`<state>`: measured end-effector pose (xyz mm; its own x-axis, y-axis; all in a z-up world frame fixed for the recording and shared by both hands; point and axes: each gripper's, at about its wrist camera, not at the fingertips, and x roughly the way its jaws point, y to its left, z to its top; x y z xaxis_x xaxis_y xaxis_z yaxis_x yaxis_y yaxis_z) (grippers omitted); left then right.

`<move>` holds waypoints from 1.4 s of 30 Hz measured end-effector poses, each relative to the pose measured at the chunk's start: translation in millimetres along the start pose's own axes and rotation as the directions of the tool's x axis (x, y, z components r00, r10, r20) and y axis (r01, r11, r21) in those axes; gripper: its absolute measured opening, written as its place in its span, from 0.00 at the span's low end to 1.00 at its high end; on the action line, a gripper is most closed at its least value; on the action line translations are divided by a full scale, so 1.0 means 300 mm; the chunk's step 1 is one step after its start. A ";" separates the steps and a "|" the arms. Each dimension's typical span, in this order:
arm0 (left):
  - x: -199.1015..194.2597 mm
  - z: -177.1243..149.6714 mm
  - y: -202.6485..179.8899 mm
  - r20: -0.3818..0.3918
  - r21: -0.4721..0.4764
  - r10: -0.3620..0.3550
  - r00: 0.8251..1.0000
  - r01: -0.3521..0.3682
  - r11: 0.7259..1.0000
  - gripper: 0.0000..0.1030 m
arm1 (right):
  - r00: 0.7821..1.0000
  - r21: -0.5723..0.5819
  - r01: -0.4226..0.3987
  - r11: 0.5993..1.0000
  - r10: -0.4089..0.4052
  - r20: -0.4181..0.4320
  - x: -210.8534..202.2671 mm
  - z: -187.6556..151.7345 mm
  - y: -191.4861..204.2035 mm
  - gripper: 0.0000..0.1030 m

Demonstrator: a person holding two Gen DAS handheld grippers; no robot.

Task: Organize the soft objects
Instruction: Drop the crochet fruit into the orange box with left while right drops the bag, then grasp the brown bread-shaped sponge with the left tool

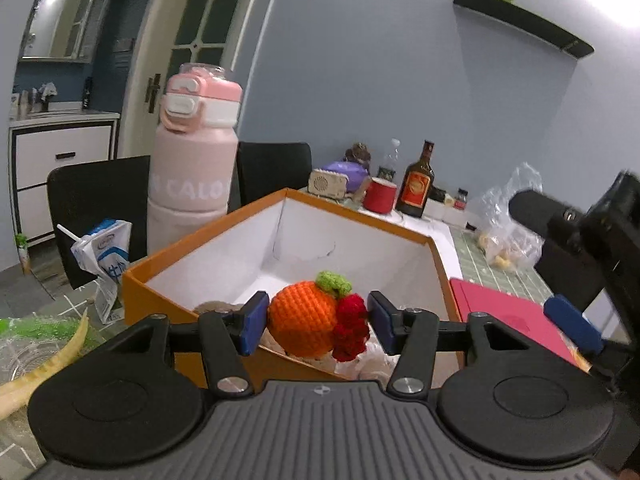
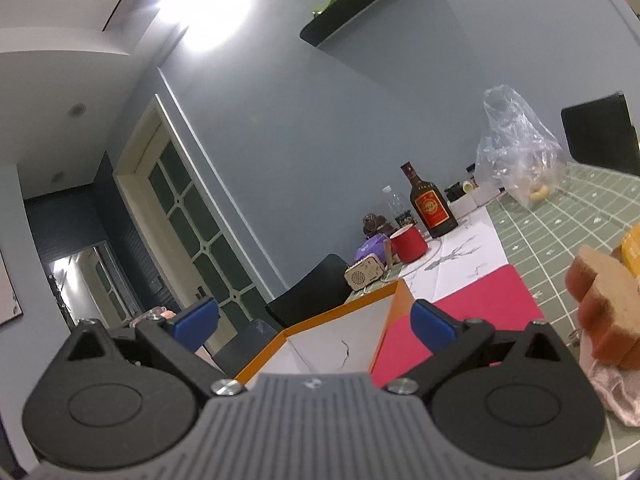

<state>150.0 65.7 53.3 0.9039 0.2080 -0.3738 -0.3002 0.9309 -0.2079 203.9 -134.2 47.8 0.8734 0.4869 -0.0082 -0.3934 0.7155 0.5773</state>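
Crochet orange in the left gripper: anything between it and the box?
Nothing visible. The crochet orange sits between the left gripper pads, over the open orange box, already past its near wall.

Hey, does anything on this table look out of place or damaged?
Yes. The milk carton left of the orange box is crumpled and leaning, straw still in it. The box's white inside wall also shows a dark crack-like mark.

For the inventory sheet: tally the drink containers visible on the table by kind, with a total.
Pink flask: 1
Milk carton: 1
Dark glass bottle: 1
Clear plastic bottle: 1
Red mug: 1
Total: 5
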 end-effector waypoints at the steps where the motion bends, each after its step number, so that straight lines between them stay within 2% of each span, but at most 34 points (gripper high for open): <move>1: -0.003 -0.003 -0.004 0.005 0.016 0.007 1.000 -0.007 1.000 0.69 | 1.000 0.000 -0.011 1.000 0.011 -0.002 -0.003 0.000 0.000 0.97; 2: -0.009 -0.006 -0.010 0.013 0.030 0.015 1.000 -0.016 0.999 0.78 | 1.000 0.002 -0.029 1.000 0.029 -0.006 -0.004 0.001 -0.001 0.97; 3: -0.014 -0.008 -0.017 0.021 0.039 0.021 1.000 -0.022 0.999 0.92 | 0.999 0.005 -0.040 0.999 0.040 -0.009 -0.003 0.002 -0.002 0.97; 4: -0.019 -0.011 -0.022 0.032 0.045 0.026 0.999 -0.028 0.999 0.97 | 0.999 0.005 -0.044 0.999 0.044 -0.007 -0.005 0.002 -0.002 0.97; 11: -0.032 -0.006 -0.020 0.030 0.045 0.024 0.999 -0.025 0.999 0.97 | 0.999 0.020 -0.042 0.999 0.041 0.008 -0.016 0.015 -0.012 0.97; 15: -0.076 -0.002 -0.028 0.046 0.053 0.065 0.997 -0.068 0.996 0.97 | 0.999 0.047 -0.033 0.998 0.032 0.019 -0.020 0.025 -0.029 0.97; 20: -0.151 0.012 -0.035 0.076 0.015 0.042 0.996 -0.044 0.999 0.97 | 0.999 0.080 -0.029 0.996 0.026 0.037 -0.035 0.053 -0.048 0.97; 23: -0.193 0.017 -0.058 0.081 0.030 0.000 0.997 -0.002 1.000 0.97 | 0.994 0.028 0.027 0.999 -0.030 0.100 -0.077 0.086 -0.041 0.97; 25: -0.221 0.015 -0.076 0.067 0.029 -0.038 0.997 0.036 0.999 0.97 | 0.984 -0.004 0.095 0.996 -0.093 0.150 -0.110 0.110 -0.045 0.97; 26: -0.238 0.013 -0.083 0.064 0.024 -0.059 0.996 0.058 0.998 0.97 | 0.974 -0.012 0.154 0.988 -0.150 0.169 -0.124 0.121 -0.051 0.97; 28: -0.275 0.005 -0.099 0.071 -0.003 -0.094 0.993 0.094 0.996 0.97 | 0.944 -0.011 0.275 0.961 -0.268 0.194 -0.145 0.146 -0.069 0.97; 30: -0.307 -0.004 -0.121 0.079 -0.029 -0.127 0.989 0.130 0.991 0.97 | 0.914 0.021 0.339 0.940 -0.335 0.227 -0.182 0.177 -0.099 0.97; 33: -0.339 -0.012 -0.161 0.085 -0.033 -0.212 0.974 0.215 0.976 0.97 | 0.894 0.057 0.374 0.926 -0.376 0.244 -0.258 0.223 -0.149 0.97; 37: -0.345 -0.017 -0.226 0.087 0.045 -0.311 0.946 0.308 0.950 0.97 | 0.892 0.025 0.387 0.922 -0.381 0.242 -0.353 0.281 -0.193 0.97; 38: -0.344 -0.018 -0.244 0.092 0.056 -0.319 0.943 0.315 0.948 0.97 | 0.890 0.002 0.394 0.919 -0.382 0.249 -0.372 0.294 -0.201 0.97; 42: -0.322 -0.023 -0.306 0.101 0.042 -0.280 0.955 0.277 0.960 0.97 | 0.864 -0.103 0.446 0.889 -0.398 0.309 -0.437 0.332 -0.236 0.97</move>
<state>88.3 -42.0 102.4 0.9777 -0.0316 -0.2075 -0.0251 0.9639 -0.2650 145.9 -298.6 89.3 0.9997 -0.0187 0.0155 0.0103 0.9049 0.4255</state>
